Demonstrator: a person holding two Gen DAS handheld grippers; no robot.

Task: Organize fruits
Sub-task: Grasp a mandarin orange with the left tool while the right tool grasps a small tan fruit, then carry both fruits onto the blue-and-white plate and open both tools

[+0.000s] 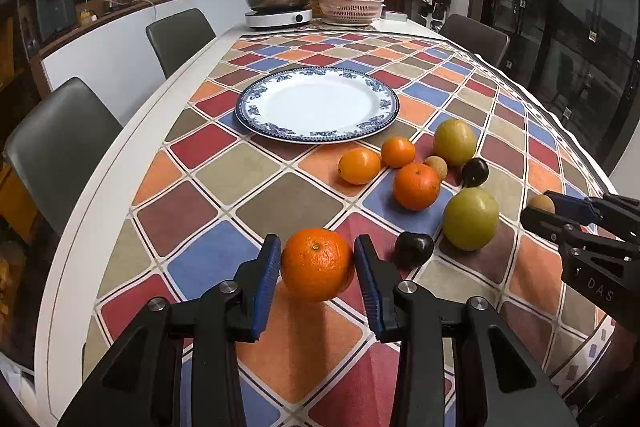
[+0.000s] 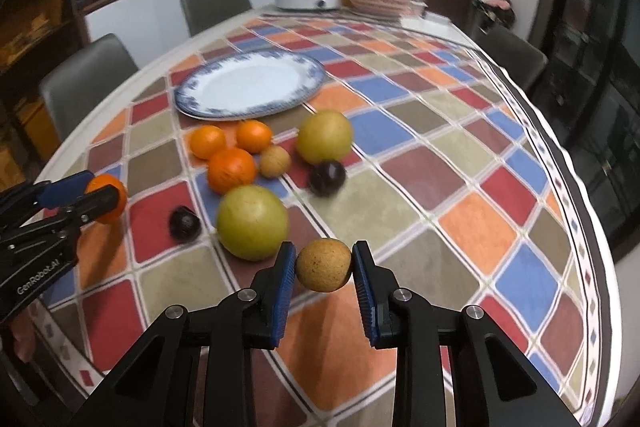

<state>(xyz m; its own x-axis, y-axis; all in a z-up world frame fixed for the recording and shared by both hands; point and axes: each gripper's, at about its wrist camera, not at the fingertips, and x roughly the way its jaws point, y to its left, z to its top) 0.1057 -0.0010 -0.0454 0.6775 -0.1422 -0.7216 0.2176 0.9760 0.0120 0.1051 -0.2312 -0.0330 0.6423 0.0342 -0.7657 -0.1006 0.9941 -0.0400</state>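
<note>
Gripping a round, dimpled orange (image 1: 317, 264), the left claw (image 1: 318, 279) is clamped across its widest part; the right claw (image 2: 324, 281) is likewise closed on a small tan speckled fruit (image 2: 324, 265). Both hang over the checkered worktop (image 1: 288, 203), evidently bound for the empty blue-rimmed white plate (image 1: 256, 95) beyond the remaining loose fruit.

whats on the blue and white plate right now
Nothing shows on the plate: its white centre is bare in both views. All the fruit lies on the tablecloth in front of it or sits in the grippers. The cloth under the plate is covered.
</note>
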